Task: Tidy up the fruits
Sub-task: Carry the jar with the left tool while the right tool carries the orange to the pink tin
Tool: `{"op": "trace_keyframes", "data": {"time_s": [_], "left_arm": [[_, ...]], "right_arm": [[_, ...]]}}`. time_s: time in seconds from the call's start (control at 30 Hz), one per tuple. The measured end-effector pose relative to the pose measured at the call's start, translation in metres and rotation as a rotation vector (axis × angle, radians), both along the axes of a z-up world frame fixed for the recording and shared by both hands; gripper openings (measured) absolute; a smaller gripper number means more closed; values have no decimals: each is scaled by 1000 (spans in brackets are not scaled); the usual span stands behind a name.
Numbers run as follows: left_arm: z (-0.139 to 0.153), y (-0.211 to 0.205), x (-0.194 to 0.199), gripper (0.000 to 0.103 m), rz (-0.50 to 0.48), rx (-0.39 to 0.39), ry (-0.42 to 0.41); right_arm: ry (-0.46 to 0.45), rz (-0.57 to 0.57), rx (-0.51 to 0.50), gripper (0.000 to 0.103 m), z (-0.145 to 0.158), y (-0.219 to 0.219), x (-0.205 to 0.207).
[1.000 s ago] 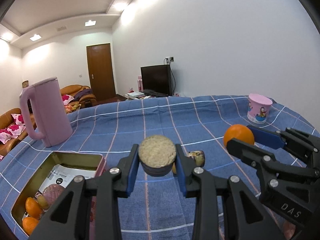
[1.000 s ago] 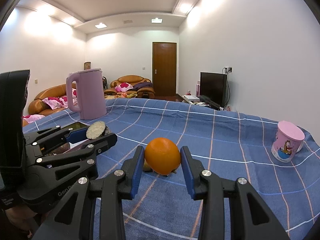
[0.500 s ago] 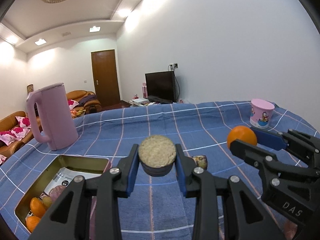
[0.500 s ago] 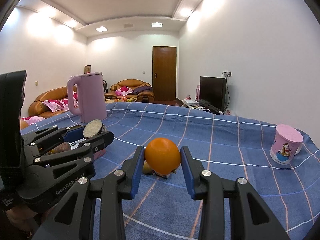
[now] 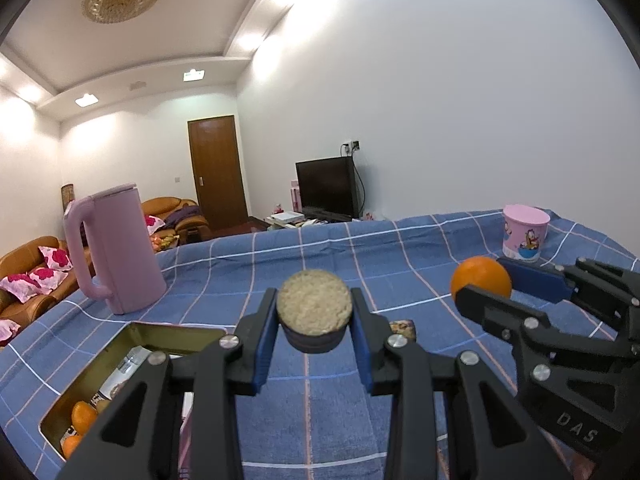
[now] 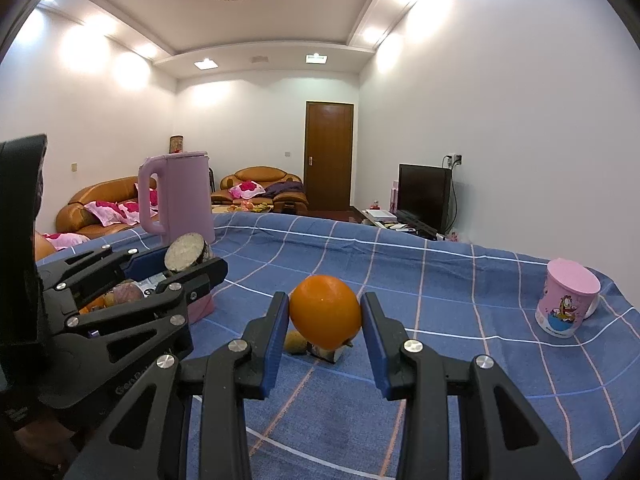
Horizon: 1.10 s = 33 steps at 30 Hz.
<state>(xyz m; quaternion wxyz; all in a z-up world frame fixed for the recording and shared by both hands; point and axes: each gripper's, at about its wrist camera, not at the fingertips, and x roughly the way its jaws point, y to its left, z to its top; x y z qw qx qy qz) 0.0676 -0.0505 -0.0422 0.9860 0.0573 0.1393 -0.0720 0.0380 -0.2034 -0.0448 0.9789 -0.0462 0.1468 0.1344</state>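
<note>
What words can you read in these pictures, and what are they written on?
"DAS": on the right gripper, seen from the left wrist camera.
"GenRob", cut off: on the left gripper, seen from the right wrist camera.
Printed packet in the tin: too small to read.
Pink cup: a cartoon picture; no words readable.

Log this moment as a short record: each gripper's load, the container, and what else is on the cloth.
left gripper: shut on round cut-faced fruit, held above the cloth
right gripper: shut on orange, lifted
gold tin: open, left side, oranges and a packet inside
loose items: small pieces on the blue checked cloth under the orange
pink kettle: upright, behind the tin
pink cup: far right
</note>
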Motion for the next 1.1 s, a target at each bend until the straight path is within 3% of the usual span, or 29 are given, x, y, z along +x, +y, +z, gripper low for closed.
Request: {"op": "trace_keyframes", "data": {"time_s": [0.6,1.1], "left_arm": [[-5,27,6,36,6,-33,97],[1,107,10,36,158,-56,136]], "right_arm": [[95,53,-47,39,-4,32,24],[141,214,-50,39,-8,107,47]]}}
